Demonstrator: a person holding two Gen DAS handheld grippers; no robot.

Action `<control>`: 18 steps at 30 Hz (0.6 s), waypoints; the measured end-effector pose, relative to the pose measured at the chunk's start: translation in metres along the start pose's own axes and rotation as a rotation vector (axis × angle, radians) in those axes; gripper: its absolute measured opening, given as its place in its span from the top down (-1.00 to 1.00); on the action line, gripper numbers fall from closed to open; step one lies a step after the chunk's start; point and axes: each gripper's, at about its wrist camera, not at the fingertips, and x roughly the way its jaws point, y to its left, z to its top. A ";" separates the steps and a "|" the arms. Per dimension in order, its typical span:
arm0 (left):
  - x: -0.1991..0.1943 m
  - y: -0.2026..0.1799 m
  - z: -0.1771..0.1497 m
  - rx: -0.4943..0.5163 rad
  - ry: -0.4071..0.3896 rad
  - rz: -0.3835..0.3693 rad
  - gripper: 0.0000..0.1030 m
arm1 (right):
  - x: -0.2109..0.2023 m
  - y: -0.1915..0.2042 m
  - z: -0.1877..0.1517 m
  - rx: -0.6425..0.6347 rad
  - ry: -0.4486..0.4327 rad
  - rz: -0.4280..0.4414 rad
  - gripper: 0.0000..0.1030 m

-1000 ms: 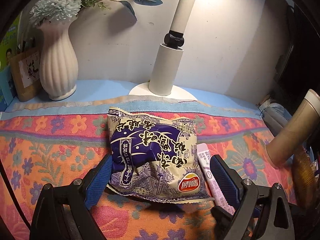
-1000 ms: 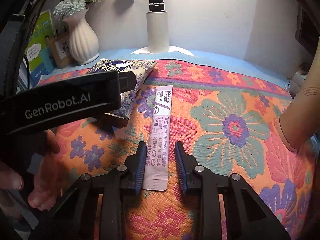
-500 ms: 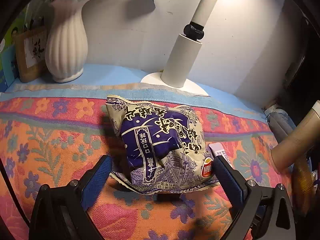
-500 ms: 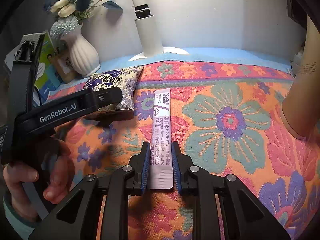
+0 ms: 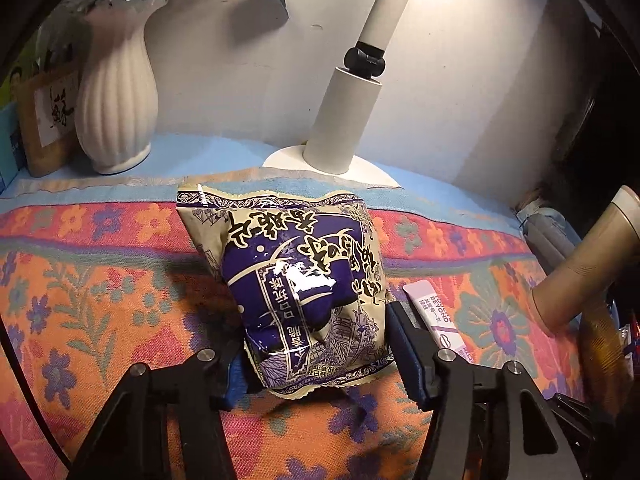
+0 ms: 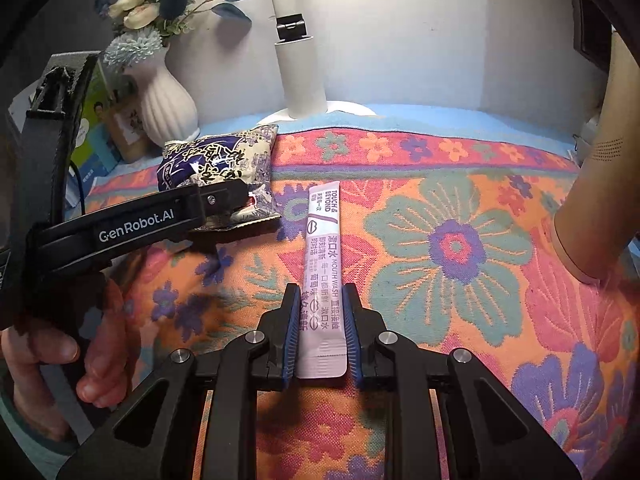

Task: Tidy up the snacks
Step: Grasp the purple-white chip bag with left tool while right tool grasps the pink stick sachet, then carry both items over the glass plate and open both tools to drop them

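A purple and cream chip bag lies on the floral cloth. My left gripper is shut on its near end, squeezing it so it bulges; the bag also shows in the right wrist view. A slim lilac mouthwash sachet lies lengthwise on the cloth, and its far end shows right of the bag in the left wrist view. My right gripper has closed on the sachet's near end, its pads touching both long edges.
A white ribbed vase with flowers stands at the back left beside a framed card. A white lamp post on a round base stands at the back centre. A tan cylinder leans in at the right.
My left gripper closed from wide open onto the chip bag, which now bulges. My right gripper narrowed onto the sachet's near end.
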 end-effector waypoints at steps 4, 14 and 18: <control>-0.017 0.002 -0.003 -0.006 -0.044 -0.033 -0.06 | -0.016 -0.009 -0.017 0.013 0.019 0.001 0.62; -0.092 -0.021 -0.052 0.018 -0.025 -0.078 -0.05 | -0.071 -0.046 -0.073 0.011 0.102 0.056 0.60; -0.126 -0.026 -0.065 0.004 -0.044 -0.101 -0.05 | -0.071 -0.048 -0.074 0.045 0.114 0.074 0.39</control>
